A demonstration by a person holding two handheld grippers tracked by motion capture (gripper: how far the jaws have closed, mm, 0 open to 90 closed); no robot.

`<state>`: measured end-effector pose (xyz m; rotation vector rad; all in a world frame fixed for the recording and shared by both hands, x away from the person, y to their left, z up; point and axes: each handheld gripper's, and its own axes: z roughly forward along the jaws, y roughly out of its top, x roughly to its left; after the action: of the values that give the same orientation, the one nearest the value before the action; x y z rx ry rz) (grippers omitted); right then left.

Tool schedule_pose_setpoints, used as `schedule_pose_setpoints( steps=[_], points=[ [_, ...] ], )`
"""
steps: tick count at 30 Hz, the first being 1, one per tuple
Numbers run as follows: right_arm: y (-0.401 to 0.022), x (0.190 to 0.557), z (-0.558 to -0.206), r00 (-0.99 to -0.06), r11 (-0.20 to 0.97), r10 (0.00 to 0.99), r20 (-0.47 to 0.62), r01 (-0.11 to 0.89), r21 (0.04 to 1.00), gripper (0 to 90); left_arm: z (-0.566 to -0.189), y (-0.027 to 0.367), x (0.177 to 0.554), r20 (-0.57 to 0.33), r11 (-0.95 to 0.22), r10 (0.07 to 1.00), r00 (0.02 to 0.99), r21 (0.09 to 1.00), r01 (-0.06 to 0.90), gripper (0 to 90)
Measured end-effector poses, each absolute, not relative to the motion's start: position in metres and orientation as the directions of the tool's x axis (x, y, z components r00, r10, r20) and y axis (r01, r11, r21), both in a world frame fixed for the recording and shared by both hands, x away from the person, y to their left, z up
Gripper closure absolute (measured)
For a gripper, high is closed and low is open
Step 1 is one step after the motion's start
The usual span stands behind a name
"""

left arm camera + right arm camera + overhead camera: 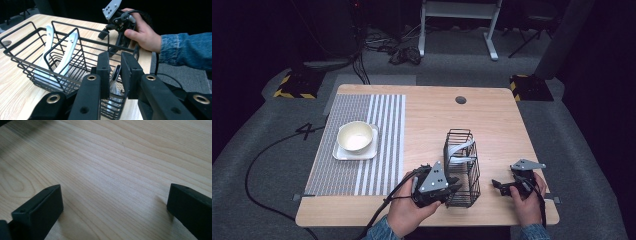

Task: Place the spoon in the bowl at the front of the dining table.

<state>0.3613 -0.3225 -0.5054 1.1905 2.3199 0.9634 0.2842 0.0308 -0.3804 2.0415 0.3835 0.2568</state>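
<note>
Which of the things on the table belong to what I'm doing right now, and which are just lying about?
In the job:
- left gripper, jaws closed on a white utensil
- wire basket holding that utensil and two more white utensils

Lying about:
- bowl on a square plate
- striped placemat
- right gripper, jaws open over bare table

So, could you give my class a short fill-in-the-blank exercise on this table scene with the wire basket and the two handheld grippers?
1. The left gripper has its jaws nearly closed around a utensil at the near end of the black wire ____.
2. The cream bowl sits on a square white ____.
3. The right gripper holds its jaws wide ____ over the bare wooden table.
4. The plate lies on a striped ____.

Missing words: basket; plate; open; placemat
</note>
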Motion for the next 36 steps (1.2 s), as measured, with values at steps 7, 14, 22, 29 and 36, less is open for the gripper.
schedule_pose_setpoints(
  steps=[7, 14, 22, 29, 36],
  points=[
    [-0.323, 0.361, -0.505, -0.580, 0.413, 0.814, -0.007, 0.571, 0.710, 0.2, -0.391, 0.029, 0.292, 0.013, -0.466, 0.383, 0.924, 0.866, 0.181, 80.8],
    [-0.323, 0.361, -0.505, -0.581, 0.414, 0.814, -0.008, 0.570, 0.710, 0.2, -0.392, 0.030, 0.293, 0.028, -0.473, 0.392, 0.919, 0.863, 0.175, 84.6],
    [-0.323, 0.361, -0.505, -0.581, 0.414, 0.814, -0.008, 0.570, 0.710, 0.2, -0.389, 0.027, 0.294, 0.039, -0.476, 0.390, 0.920, 0.864, 0.165, 84.7],
    [-0.322, 0.361, -0.505, -0.580, 0.412, 0.815, -0.007, 0.570, 0.711, 0.2, -0.381, 0.025, 0.293, 0.052, -0.469, 0.383, 0.922, 0.871, 0.145, 84.8],
    [-0.322, 0.361, -0.505, -0.580, 0.412, 0.814, -0.008, 0.569, 0.711, 0.2, -0.370, 0.025, 0.292, 0.056, -0.453, 0.383, 0.922, 0.881, 0.134, 84.8]
  ],
)
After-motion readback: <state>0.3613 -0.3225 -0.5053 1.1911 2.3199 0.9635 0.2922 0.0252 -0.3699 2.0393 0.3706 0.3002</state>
